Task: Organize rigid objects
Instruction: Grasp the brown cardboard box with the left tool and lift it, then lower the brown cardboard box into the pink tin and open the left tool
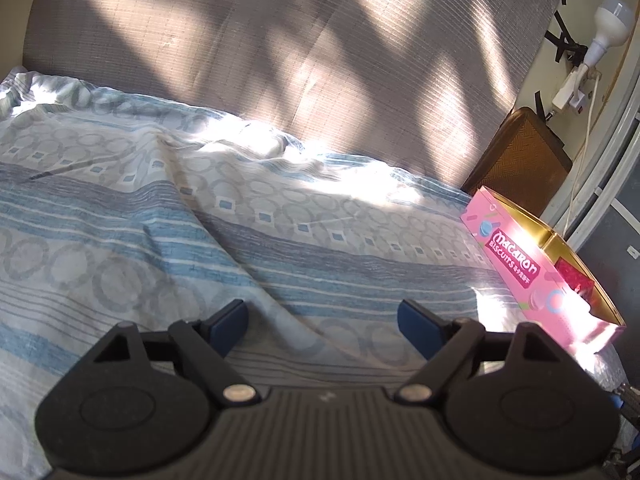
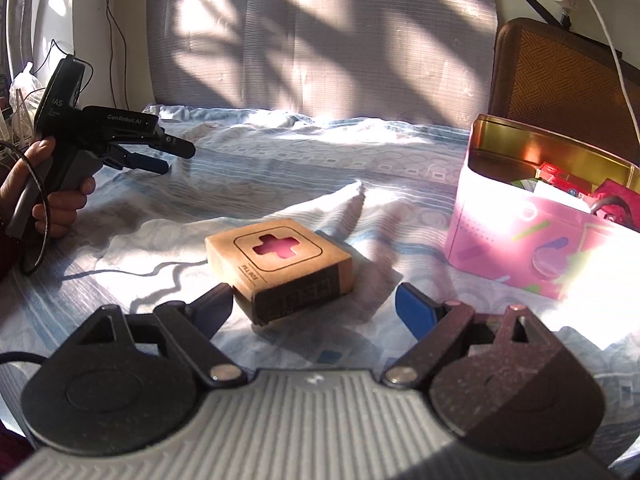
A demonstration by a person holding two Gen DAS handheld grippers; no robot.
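Brown cardboard pill box with a red cross cut-out, flat on the blue patterned bedsheet, mid-bed toward the near edge; right gripper low just before it, jaws wide apart, nothing clamped, left pad beside the box's near corner; pink macaron tin, lid off, at the bed's right edge, red items inside; left gripper in a hand over the left edge, jaws apart and empty.
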